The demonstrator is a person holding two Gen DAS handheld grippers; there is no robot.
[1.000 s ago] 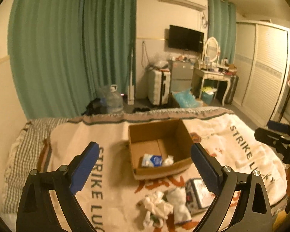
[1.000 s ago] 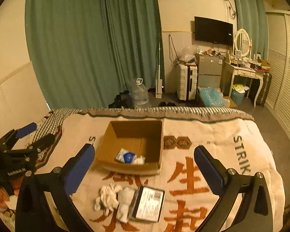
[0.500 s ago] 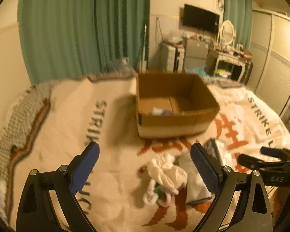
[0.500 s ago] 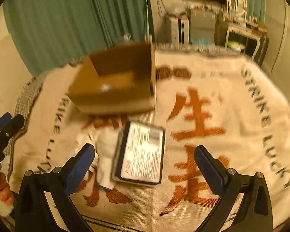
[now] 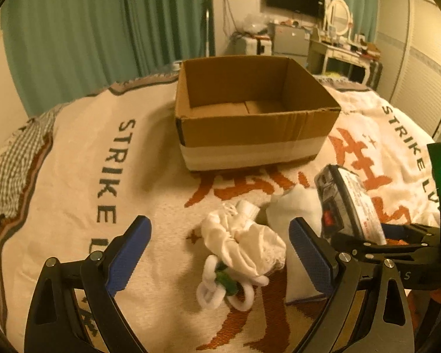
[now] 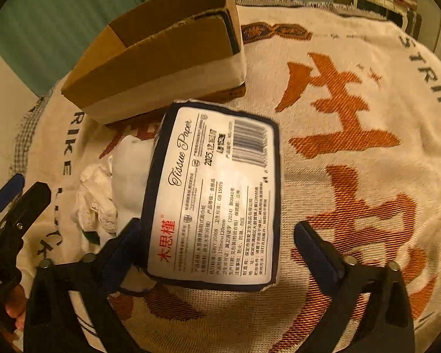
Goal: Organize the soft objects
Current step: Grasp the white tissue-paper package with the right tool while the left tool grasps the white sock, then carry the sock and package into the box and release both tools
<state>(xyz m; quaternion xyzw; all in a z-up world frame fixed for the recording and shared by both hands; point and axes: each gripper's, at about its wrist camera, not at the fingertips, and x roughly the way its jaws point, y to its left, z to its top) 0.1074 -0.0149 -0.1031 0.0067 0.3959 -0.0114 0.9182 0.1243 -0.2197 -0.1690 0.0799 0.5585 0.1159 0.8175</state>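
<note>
Printed blanket [image 5: 73,182] underneath; cardboard box [image 5: 250,123] at 12 o'clock, contents hidden. Left gripper [image 5: 220,253] spread around white cloth [image 5: 244,247]; right gripper [image 6: 217,253] spread around tissue pack [image 6: 217,194].

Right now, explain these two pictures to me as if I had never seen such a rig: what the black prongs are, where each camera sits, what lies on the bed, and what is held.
There is no robot here. A person holds a two-finger clamp in each hand, and a fisheye camera on each clamp looks forward along its blue-padded fingers.

In the left view, the left gripper is open over a crumpled white cloth bundle. The right view shows the right gripper, also open, straddling a tissue paper pack; it has not closed on it.

All this lies on a cream blanket with orange characters. Behind stands an open cardboard box. A white sock-like piece lies between bundle and pack. Nothing is held.
</note>
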